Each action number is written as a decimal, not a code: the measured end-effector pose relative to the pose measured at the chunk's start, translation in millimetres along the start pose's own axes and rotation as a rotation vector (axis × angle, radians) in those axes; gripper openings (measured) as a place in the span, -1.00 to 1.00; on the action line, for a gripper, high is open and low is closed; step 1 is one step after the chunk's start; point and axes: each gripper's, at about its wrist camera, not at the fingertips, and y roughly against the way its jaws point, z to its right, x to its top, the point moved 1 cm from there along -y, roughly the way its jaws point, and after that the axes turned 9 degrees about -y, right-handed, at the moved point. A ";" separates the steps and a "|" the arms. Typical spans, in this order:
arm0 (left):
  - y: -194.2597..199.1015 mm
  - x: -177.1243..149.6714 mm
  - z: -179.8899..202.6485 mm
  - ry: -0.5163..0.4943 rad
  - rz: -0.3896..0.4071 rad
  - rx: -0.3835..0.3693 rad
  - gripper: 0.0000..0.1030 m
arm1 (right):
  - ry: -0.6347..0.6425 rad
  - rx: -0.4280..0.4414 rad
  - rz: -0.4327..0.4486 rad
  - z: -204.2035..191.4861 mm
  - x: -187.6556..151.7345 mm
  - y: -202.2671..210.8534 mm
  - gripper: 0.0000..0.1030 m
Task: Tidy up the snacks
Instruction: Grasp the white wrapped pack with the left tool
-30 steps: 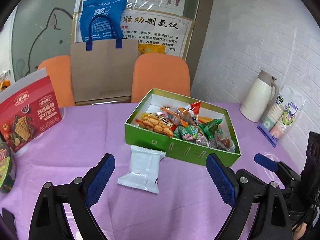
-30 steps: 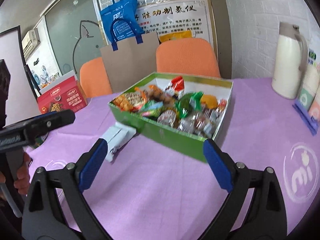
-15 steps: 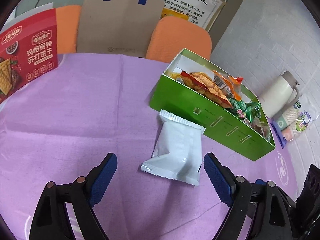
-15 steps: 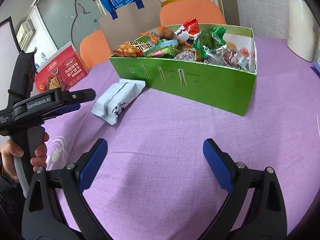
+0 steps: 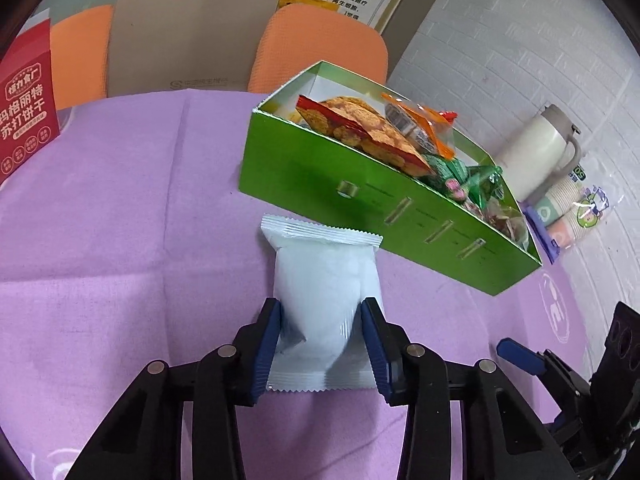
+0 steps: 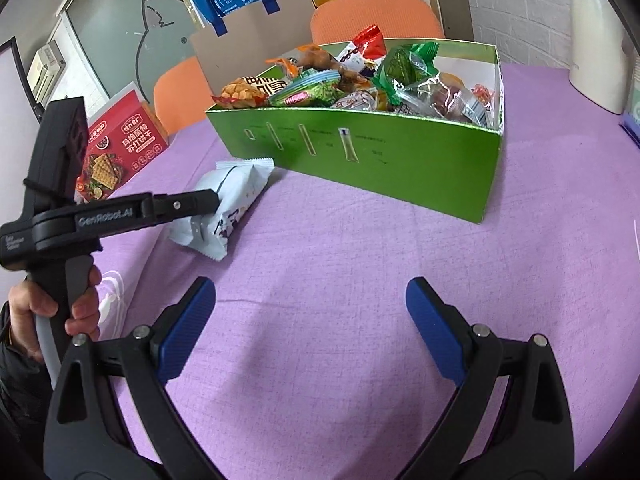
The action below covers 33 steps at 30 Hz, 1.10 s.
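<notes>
A white snack packet (image 5: 325,280) lies on the purple tablecloth (image 5: 120,240) just in front of the green box (image 5: 320,176), which is heaped with several wrapped snacks. My left gripper (image 5: 320,320) is shut on the packet's near half, its blue pads pressing both sides. In the right wrist view the same packet (image 6: 236,192) shows beside the green box (image 6: 380,160), with the left gripper's black finger (image 6: 176,208) across it. My right gripper (image 6: 310,320) hovers open over bare cloth, nothing between its fingers.
A red cracker box (image 5: 24,112) stands at the left. A white thermos (image 5: 536,156) and a sleeve of paper cups (image 5: 572,212) stand at the right near the brick wall. Orange chairs (image 5: 320,48) and a brown paper bag (image 5: 192,28) are behind the table. A hand (image 6: 52,304) holds the left gripper's handle.
My left gripper moved forward and down to the white packet and shut on it. The right gripper dropped lower toward the cloth and stayed open.
</notes>
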 end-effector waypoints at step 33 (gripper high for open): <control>35.6 -77.4 56.8 0.043 -0.002 -0.179 -0.27 | 0.135 0.116 -0.048 -34.4 -46.8 9.0 -0.10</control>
